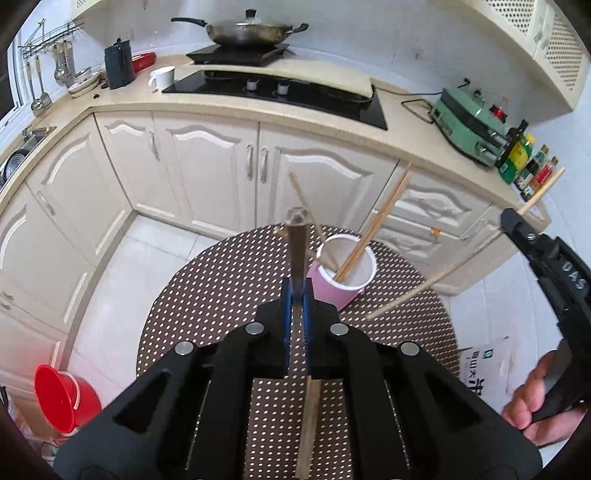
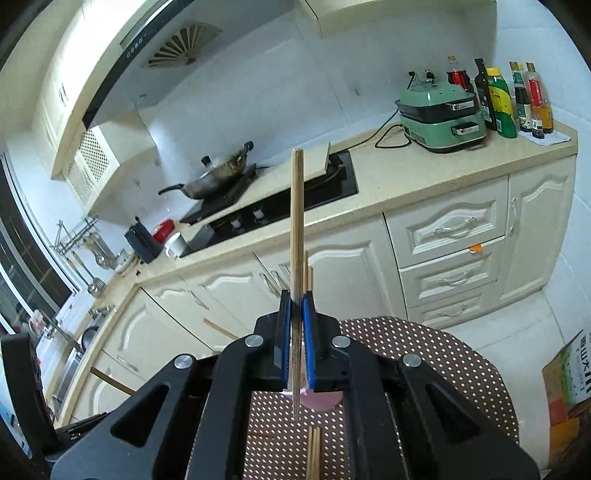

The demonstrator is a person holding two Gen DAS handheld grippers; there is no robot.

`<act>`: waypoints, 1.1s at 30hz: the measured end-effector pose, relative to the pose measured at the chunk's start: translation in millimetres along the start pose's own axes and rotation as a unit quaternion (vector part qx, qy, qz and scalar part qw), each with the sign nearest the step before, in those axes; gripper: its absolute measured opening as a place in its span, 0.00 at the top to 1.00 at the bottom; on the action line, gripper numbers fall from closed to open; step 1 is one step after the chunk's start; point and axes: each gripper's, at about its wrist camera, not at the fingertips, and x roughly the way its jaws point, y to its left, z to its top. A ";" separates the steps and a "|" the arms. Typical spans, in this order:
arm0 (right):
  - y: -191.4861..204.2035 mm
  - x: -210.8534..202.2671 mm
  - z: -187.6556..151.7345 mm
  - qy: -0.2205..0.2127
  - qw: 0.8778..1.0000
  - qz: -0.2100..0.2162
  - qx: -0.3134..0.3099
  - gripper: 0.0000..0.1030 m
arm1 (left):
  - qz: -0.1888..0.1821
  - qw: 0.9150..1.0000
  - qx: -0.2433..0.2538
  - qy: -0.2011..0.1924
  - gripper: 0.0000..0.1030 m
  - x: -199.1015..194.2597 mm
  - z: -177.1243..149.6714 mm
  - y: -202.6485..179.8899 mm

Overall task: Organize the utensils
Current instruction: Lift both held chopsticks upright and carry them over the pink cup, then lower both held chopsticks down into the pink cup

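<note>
- In the left wrist view, the left gripper (image 1: 296, 295) is closed on a utensil with a dark handle (image 1: 296, 236); the blue pads press it from both sides, and its pale wooden part (image 1: 308, 424) goes down below the jaws, above the table.
- In the right wrist view, the right gripper (image 2: 296, 314) is closed on a single chopstick (image 2: 296, 221), which stands almost upright between the blue pads, its end high above them.
- The same right gripper appears at the right edge of the left view, where the chopstick slants down toward the table, and the person's hand (image 1: 532, 398) holds the gripper body.
- Under both grippers is a round table (image 1: 221, 288) with a brown cloth with white dots.
- More chopsticks (image 2: 314, 454) lie on the cloth near the bottom of the right view.
- On the table, just behind the left gripper's tips, stands a pink cup (image 1: 345, 273) with white inside; several chopsticks (image 1: 376, 225) lean in it.
- On the floor at the left is a red bucket (image 1: 62, 398); at the right, a cardboard box (image 2: 569, 373).
- Farther, the cream cabinets (image 1: 207, 166) carry the counter with a black stove (image 1: 280, 92), a white mug (image 1: 162, 77) and a green appliance (image 1: 469, 125) beside some bottles (image 1: 524, 162).
- At the back, a wok with a lid (image 1: 247, 31) sits on a burner.
</note>
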 end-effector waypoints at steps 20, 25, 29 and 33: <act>1.7 36.6 18.8 -0.006 1.000 -0.016 -0.008 0.95 | -0.014 0.999 0.005 -0.051 0.94 -6.9 54.2 -33.1; -2.1 53.1 15.3 0.007 1.000 -0.024 -0.009 0.95 | -0.011 0.999 0.009 -0.051 0.94 2.0 65.3 -37.8; -4.5 63.0 12.7 0.018 1.000 -0.023 -0.006 0.95 | -0.018 0.998 0.008 -0.053 0.94 5.9 73.8 -39.2; -5.3 74.5 11.0 0.029 0.999 -0.026 -0.008 0.95 | -0.010 0.999 0.014 -0.049 0.94 16.1 77.1 -41.7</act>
